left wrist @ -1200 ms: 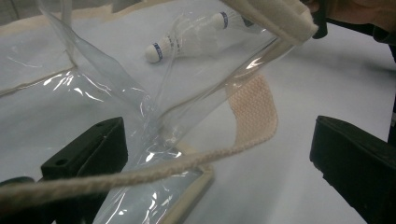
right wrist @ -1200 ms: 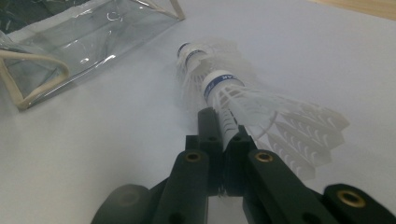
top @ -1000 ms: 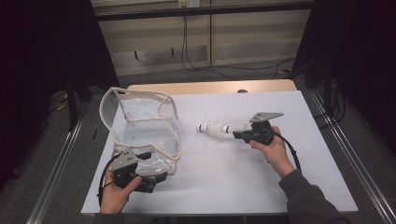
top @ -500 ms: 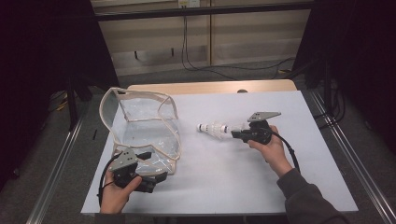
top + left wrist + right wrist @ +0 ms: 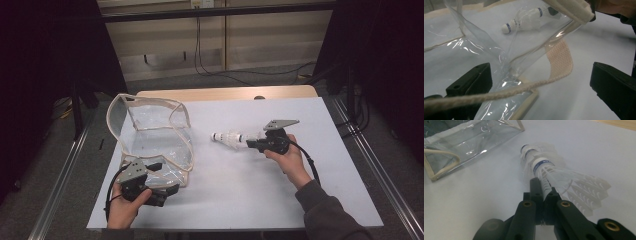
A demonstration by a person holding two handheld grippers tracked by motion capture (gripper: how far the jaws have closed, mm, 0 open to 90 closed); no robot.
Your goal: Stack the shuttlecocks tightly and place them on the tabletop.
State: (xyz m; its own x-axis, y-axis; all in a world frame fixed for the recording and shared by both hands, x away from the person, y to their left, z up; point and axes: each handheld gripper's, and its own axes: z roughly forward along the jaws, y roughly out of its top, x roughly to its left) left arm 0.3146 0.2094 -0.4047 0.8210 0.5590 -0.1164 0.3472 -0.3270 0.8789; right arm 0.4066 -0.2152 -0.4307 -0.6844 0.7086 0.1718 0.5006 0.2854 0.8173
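Observation:
A clear plastic bag [image 5: 155,135] with beige trim stands open on the left of the pale table top [image 5: 240,200]. My left gripper [image 5: 162,178] lies at the bag's near corner, open. In the left gripper view the bag wall [image 5: 486,50] and its beige strap [image 5: 560,60] sit between the wide-apart jaws. A short stack of white shuttlecocks [image 5: 227,138] lies on its side at mid table. My right gripper [image 5: 250,144] is shut on its feather skirt, and the right gripper view [image 5: 544,190] shows the stack [image 5: 541,165] pointing away toward the bag [image 5: 469,137]. Through the plastic the shuttlecocks [image 5: 524,21] show too.
A bare wooden strip [image 5: 225,93] runs along the table's far edge. Metal rails [image 5: 60,170] flank both sides of the table, and cables hang behind it. Open table surface lies in front of and to the right of my right hand.

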